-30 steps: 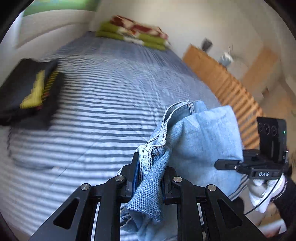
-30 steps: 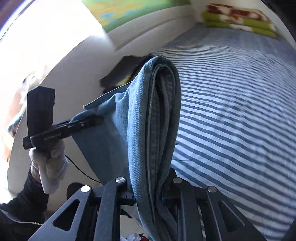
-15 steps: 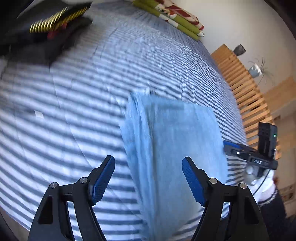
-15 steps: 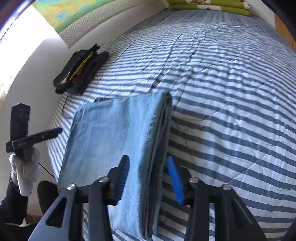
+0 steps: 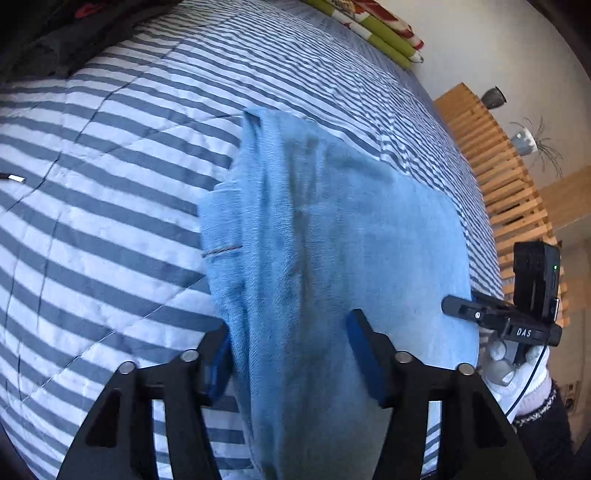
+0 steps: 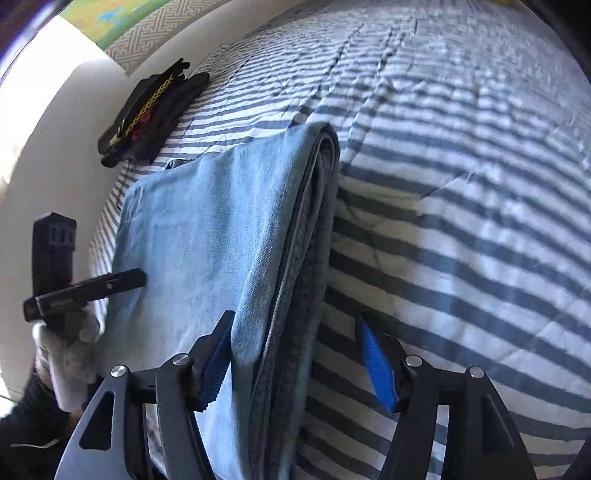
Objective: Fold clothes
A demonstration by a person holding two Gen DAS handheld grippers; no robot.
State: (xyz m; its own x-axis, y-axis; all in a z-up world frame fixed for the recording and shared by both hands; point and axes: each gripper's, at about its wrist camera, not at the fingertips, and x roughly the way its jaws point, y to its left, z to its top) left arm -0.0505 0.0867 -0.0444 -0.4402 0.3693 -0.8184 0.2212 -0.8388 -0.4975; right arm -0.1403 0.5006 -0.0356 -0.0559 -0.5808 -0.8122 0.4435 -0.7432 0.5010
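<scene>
Striped bed (image 5: 110,229) with folded jeans (image 5: 332,240), dark folded garment (image 6: 151,110), green-and-red blanket (image 5: 384,33) on it

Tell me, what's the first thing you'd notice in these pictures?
A folded light-blue denim garment lies flat on the blue-and-white striped quilted bed cover, right in the middle. Each black two-finger gripper with blue pads, left gripper and right gripper, stands open over one side edge of it.

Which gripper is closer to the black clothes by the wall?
Left. The left gripper sits on the jeans' side facing the black clothes; the right gripper is at the jeans' far edge.
</scene>
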